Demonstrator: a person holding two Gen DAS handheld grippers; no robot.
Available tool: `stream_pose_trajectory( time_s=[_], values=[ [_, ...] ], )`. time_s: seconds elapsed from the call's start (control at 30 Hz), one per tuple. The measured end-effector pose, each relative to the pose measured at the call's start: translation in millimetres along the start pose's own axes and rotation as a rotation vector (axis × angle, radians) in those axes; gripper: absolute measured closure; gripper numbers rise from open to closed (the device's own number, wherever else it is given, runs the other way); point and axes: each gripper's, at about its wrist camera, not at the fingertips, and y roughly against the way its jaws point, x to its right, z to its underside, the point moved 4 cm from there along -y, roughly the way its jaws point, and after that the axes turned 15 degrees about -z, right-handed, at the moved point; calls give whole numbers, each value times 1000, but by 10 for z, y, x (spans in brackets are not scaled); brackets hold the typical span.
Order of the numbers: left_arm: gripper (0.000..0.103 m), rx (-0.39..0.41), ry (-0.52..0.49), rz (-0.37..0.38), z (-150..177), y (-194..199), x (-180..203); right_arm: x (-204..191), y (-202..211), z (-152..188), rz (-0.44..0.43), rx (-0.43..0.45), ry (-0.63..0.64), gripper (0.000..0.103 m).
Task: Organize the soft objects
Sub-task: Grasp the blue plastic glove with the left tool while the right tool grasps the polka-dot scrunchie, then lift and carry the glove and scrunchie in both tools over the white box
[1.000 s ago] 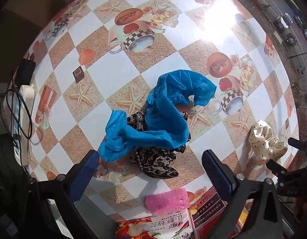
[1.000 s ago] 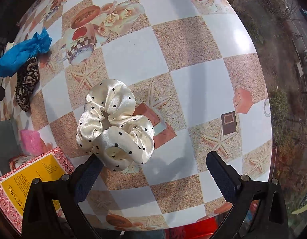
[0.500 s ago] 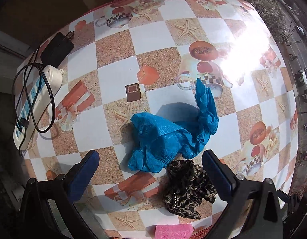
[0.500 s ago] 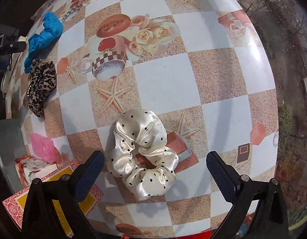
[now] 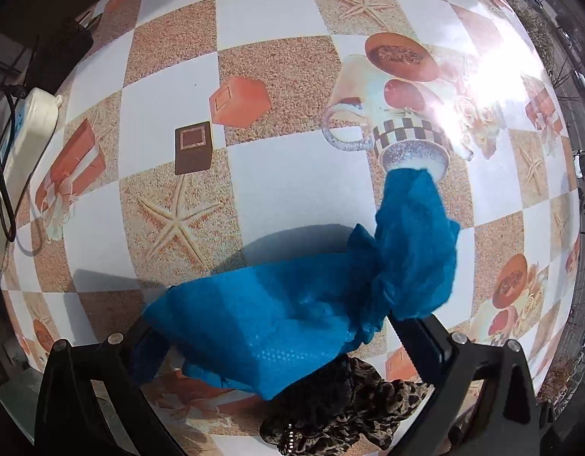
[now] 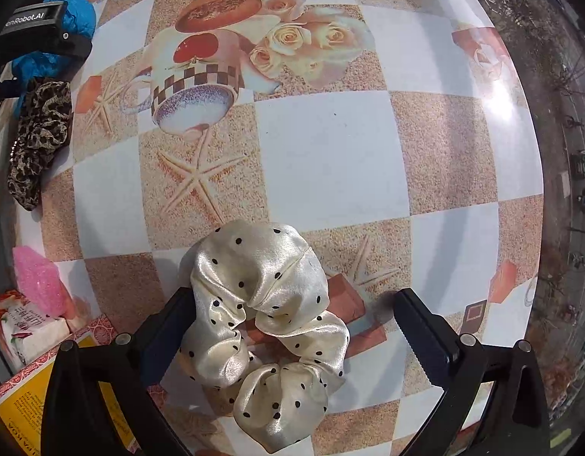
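Two soft pieces, one per tool. Right gripper [image 6: 288,326] spread wide, cream dotted scrunchie [image 6: 267,326] between fingers, touching the left one: light, slippery satin, best pinched across a bunched fold. Left gripper [image 5: 284,345] agape, thin blue cloth [image 5: 311,304] draped between, limp; leopard scrunchie [image 5: 341,414] just behind.

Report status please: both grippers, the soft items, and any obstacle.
Left gripper open, fingers astride blue cloth. Right gripper open around polka-dot scrunchie. Leopard scrunchie lies partly under the blue cloth.
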Motion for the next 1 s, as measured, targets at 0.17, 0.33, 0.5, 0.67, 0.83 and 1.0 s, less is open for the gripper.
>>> stream_pose_trajectory(
  time_s=[0.17,0.33,0.5,0.67,0.83,1.0],
  values=[
    [0,27,34,2,51,29,-40,87,-55,53,-4,3,-11,0],
    [15,-1,24,2,-6,122,-11,85,-38,36,-3,-19,-20,1],
    [80,73,-58,-19,33,371,85,84,99,137,-1,7,-5,44],
    [80,183,-33,-14,109,754,-43,206,263,216,-129,27,-75,78],
    [80,249,-20,13,302,1092,-256,306,569,240,-211,114,-151,78],
    [80,275,-1,32,598,1273,-525,260,866,267,-254,171,-167,78]
  ],
)
